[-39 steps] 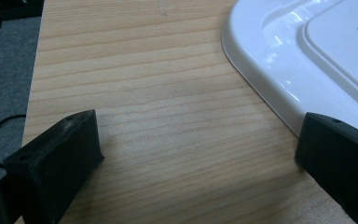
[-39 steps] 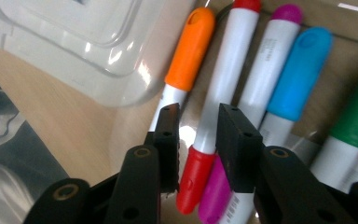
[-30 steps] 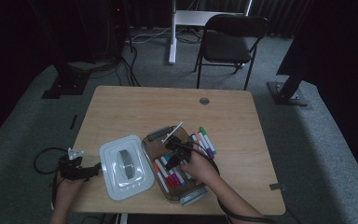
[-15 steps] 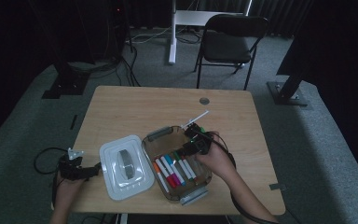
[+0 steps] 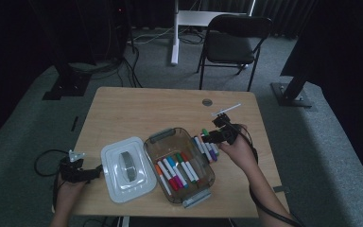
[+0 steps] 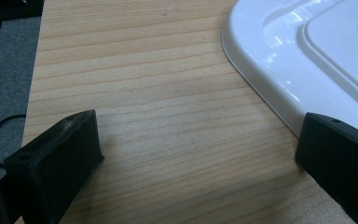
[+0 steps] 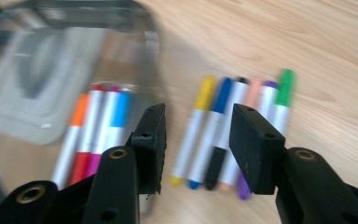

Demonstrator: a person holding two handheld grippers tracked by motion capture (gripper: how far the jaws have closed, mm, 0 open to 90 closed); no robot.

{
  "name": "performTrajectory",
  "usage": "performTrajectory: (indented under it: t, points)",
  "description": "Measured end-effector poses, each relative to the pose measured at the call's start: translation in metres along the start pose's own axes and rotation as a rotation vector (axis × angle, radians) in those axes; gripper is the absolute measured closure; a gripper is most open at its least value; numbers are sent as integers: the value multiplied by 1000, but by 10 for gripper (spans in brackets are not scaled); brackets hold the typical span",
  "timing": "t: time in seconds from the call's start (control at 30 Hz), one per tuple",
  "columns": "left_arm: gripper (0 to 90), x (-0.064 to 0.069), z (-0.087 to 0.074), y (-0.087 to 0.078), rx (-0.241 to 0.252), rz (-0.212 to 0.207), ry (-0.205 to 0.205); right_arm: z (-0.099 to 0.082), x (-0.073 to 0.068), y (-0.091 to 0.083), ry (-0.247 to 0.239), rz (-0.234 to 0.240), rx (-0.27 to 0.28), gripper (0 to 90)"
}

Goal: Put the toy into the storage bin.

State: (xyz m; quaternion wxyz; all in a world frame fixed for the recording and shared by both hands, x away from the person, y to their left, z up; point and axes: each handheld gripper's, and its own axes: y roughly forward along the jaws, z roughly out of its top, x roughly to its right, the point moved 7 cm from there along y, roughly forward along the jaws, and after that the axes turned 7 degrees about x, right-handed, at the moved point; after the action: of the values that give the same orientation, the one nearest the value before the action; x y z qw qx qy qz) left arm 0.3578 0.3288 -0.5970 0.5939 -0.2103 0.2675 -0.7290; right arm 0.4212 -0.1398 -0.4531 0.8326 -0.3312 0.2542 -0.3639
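High view: a wooden counter (image 5: 137, 109) carrying a clear box (image 5: 179, 165) with markers (image 5: 176, 171) lying in it, a white lid (image 5: 125, 169) just to its left, and a row of loose markers (image 5: 206, 144) on the counter just beside the box's right wall. The right hand-held gripper (image 5: 207, 137) sits over the far end of this loose row, held from the near side by the right hand (image 5: 236, 149). The left hand-held gripper (image 5: 96, 171) rests at the counter's left edge, its tip close to the lid's left rim.

Right gripper view: the right hand-held gripper (image 7: 196, 144) has its jaws partly apart with nothing gripped; its jaws have just been opening. Behind the gap lie the loose markers (image 7: 235, 133), side by side, caps yellow, blue, black, peach, purple and green. The box (image 7: 74, 70), blurred, stands at left with orange, red, pink and blue markers (image 7: 95, 130) inside.

Left gripper view: the left hand-held gripper (image 6: 196, 154) is spread wide and empty, bare counter (image 6: 168, 116) between its jaws. The lid (image 6: 307, 60) lies by the right jaw; whether they touch cannot be told
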Motion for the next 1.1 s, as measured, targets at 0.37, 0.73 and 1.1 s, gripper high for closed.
performTrajectory:
  t: [0.37,0.73,1.1]
  points:
    - [5,0,0,0,0,0,0,-16,54,29,97,-53,-43,653]
    - [5,0,0,0,0,0,0,-31,71,74,126,-80,-131,675]
    - [5,0,0,0,0,0,0,-36,86,98,156,-109,-185,712]
